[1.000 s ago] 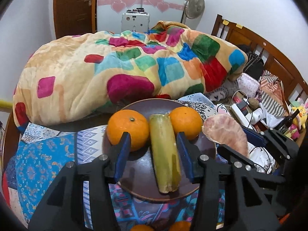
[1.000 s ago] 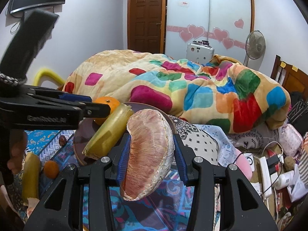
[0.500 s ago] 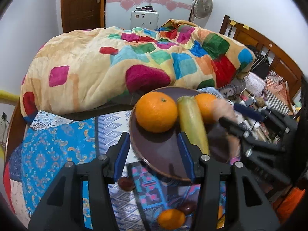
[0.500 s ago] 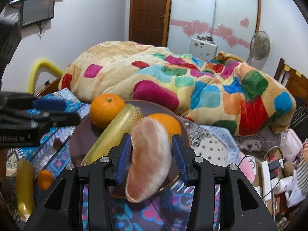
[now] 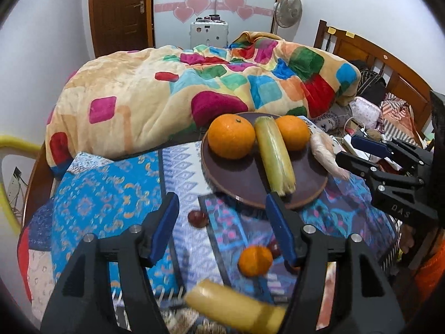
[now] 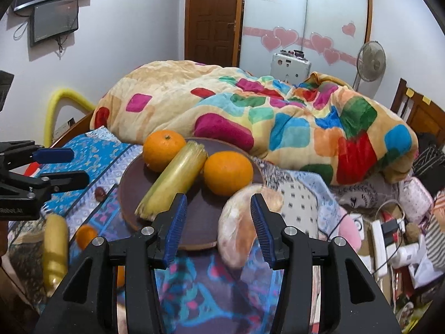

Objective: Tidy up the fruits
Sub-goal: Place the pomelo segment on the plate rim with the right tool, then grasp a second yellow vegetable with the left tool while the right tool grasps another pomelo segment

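While both grippers hang over the patterned cloth, neither one has hold of any fruit. The left gripper has its blue-padded fingers spread wide, with only cloth and a small dark red fruit showing in the gap. The right gripper is spread wide too, low at the near rim of the brown plate; its right finger crosses in front of the peeled pomelo segment, but the left finger stands clear of it, so nothing is gripped.

That segment sits at the plate's right edge, partly overhanging it, and looks blurred, so I cannot tell how firmly it rests. On the plate lie two oranges, the left orange and the right orange, with a yellow-green sugarcane piece between them, touching both and running towards the near rim.

Off the plate, on the cloth nearer the left gripper, a small orange lies beside that gripper's right finger, and another dark red fruit is tucked just behind it. A second sugarcane piece lies across the bottom of the left wrist view, blurred. Behind the plate a bright patchwork blanket is heaped on the bed.
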